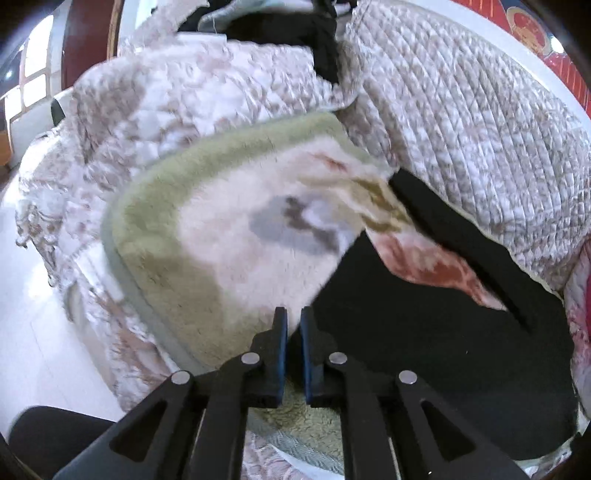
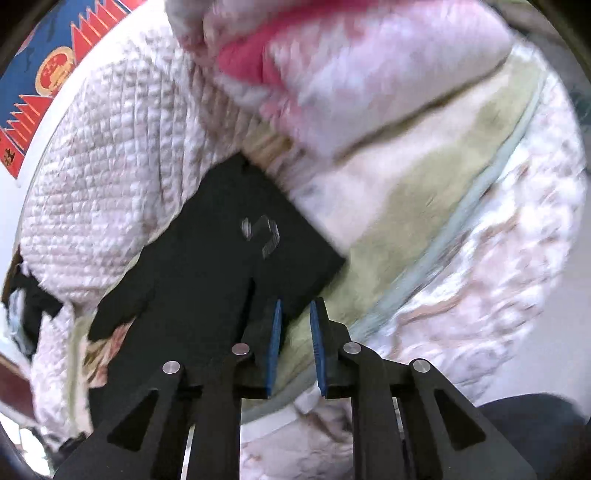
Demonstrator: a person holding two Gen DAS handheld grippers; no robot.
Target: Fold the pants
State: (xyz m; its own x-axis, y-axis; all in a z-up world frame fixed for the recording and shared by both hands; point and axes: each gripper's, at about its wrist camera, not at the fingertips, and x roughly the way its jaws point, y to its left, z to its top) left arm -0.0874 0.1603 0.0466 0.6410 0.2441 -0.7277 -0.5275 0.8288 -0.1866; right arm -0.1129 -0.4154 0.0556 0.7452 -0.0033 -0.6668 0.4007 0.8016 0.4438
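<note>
Black pants lie spread on a fleece blanket with a green border. In the right wrist view the pants show a small white logo and run to the lower left. My left gripper hovers just above the pants' left edge, its jaws slightly apart with nothing between them. My right gripper hangs over the pants' right edge where they meet the blanket, its jaws a little apart and empty.
A quilted white cover lies behind the pants. More dark clothes are piled at the back. A pink and white blanket fold rises beyond the pants. White floor lies to the left.
</note>
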